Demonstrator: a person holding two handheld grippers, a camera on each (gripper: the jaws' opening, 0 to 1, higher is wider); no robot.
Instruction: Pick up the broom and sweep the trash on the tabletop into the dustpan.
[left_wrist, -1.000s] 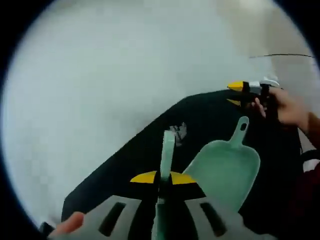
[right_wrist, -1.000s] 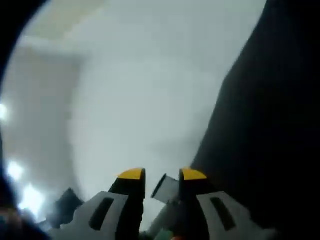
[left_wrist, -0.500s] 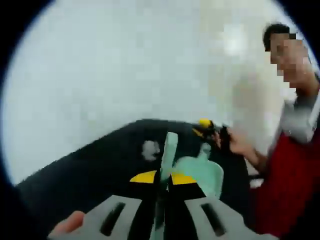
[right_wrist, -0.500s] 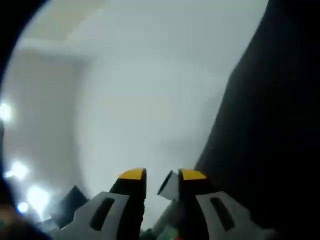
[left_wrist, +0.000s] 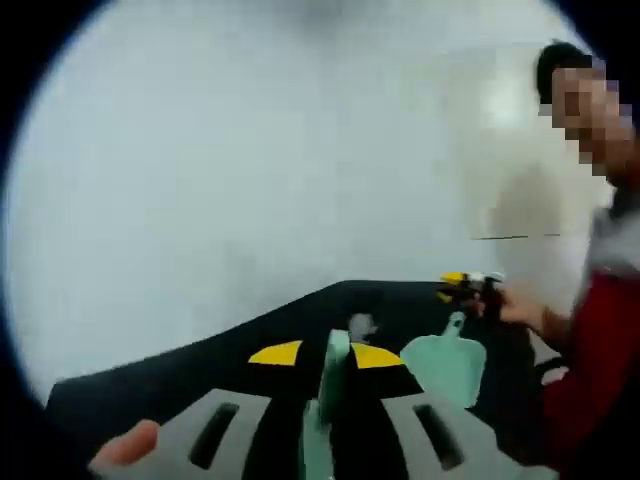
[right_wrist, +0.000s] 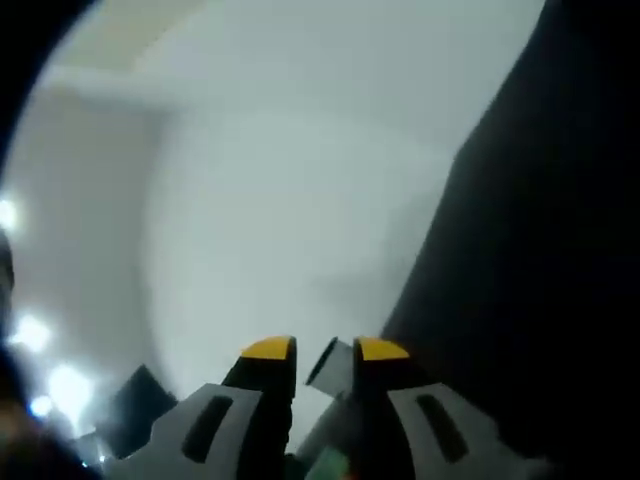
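Both yellow tips now flank the broom handle (left_wrist: 333, 385) wider apart.

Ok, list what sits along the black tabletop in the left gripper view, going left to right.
The person's fingertip at the lower left → the mint broom handle held between this gripper's jaws → the crumpled trash → the mint dustpan → the right gripper in the person's hand.

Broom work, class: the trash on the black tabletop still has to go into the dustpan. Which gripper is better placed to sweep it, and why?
Left. The left gripper already clamps the green broom, with the trash just ahead and the dustpan beside it.
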